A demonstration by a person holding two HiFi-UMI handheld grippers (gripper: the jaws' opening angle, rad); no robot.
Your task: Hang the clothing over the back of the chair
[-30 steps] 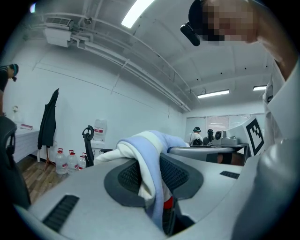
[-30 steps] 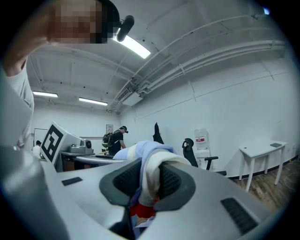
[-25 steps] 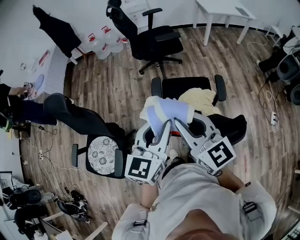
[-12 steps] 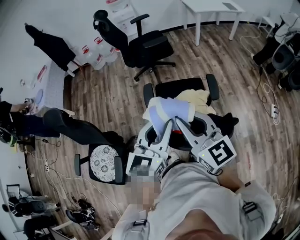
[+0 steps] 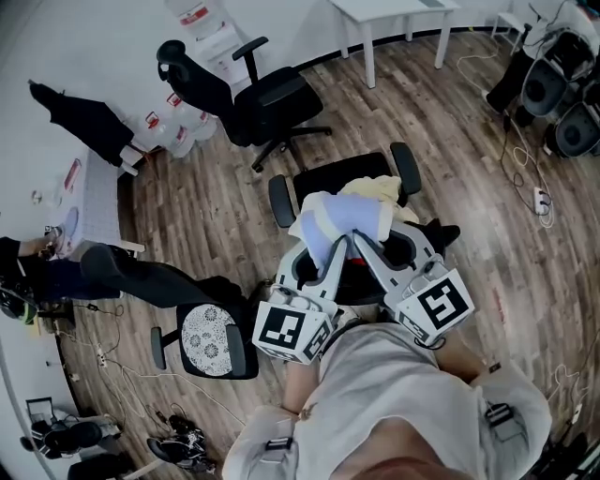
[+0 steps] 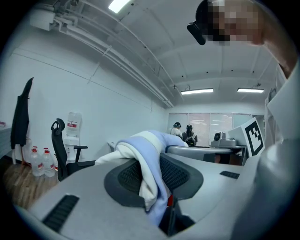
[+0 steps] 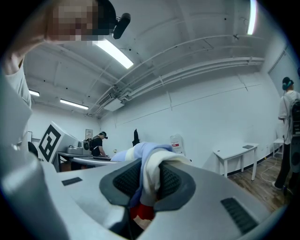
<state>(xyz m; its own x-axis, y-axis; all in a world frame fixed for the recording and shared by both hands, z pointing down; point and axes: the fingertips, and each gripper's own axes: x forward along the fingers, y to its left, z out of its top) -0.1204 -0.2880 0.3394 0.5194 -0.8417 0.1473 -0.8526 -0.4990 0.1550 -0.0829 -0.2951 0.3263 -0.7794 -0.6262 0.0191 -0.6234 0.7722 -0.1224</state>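
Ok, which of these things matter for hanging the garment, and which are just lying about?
In the job: blue-and-white garment, clamped by left gripper and right gripper; black chair ahead.
Lying about: yellow cloth on its seat; second office chair; cushioned chair; water jugs; white table.

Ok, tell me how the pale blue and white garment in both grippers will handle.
Probably floppy: the garment bunches and droops where the left gripper pinches it. Likely light: that pinch and the right gripper alone hold it up. So it should drape easily over the chair.
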